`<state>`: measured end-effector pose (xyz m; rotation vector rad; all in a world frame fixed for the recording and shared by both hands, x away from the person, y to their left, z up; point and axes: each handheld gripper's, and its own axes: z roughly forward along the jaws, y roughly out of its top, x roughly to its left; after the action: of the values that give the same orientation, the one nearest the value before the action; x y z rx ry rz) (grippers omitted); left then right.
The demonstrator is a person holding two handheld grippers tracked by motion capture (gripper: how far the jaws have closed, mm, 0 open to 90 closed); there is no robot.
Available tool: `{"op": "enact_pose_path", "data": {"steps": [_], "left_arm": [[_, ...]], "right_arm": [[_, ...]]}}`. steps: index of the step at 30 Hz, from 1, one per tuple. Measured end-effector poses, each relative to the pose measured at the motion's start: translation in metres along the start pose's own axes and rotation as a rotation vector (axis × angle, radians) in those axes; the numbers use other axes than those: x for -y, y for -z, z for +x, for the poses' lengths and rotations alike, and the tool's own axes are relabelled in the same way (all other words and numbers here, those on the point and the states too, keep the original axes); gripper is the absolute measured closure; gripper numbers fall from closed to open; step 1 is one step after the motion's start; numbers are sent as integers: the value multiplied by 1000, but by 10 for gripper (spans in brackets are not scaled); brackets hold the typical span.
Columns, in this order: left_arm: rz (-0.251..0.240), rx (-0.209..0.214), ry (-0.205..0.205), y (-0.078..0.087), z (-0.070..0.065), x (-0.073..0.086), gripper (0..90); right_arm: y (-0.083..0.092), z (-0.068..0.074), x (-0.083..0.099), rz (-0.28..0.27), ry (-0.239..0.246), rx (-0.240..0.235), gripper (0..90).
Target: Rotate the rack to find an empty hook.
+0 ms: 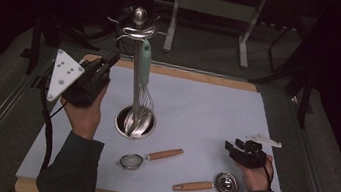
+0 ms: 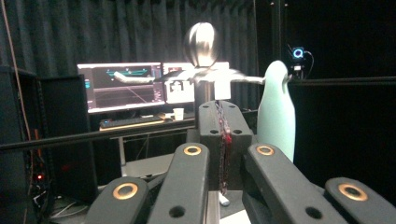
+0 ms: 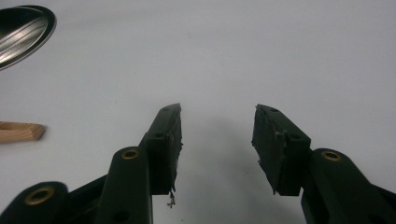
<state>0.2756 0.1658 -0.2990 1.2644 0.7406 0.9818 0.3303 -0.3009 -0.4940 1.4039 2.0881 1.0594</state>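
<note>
Whisk (image 1: 143, 79), mint-green handle, is hung from a hook at the top of the steel utensil stand (image 1: 138, 26), its wires reaching down to the stand's round base (image 1: 135, 121) on the grey mat (image 1: 197, 110); the handle is seen just right of the stand's post in the left gripper view. Left gripper (image 1: 108, 61) is held raised beside the stand's top, jaws pressed together on nothing. Right gripper (image 1: 233, 145) is rested low over the mat's right side, jaws parted wide and empty; a wooden-handled strainer (image 1: 149, 157) and a wooden-handled measuring cup (image 1: 209, 183) are laid near the front edge.
</note>
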Motion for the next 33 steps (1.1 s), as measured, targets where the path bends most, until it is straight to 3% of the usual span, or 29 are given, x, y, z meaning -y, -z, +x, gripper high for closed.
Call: {"op": "enact_pose_path", "data": {"steps": [18,33], "left_arm": [[-7,-20,18,-11,6,-5,888],[38,-89,9,-21,32,-11,896]], "right_arm": [[2,-2,-1,-19,-32,-40,522],[2,-3,0,-17,-41,-42,523]]}}
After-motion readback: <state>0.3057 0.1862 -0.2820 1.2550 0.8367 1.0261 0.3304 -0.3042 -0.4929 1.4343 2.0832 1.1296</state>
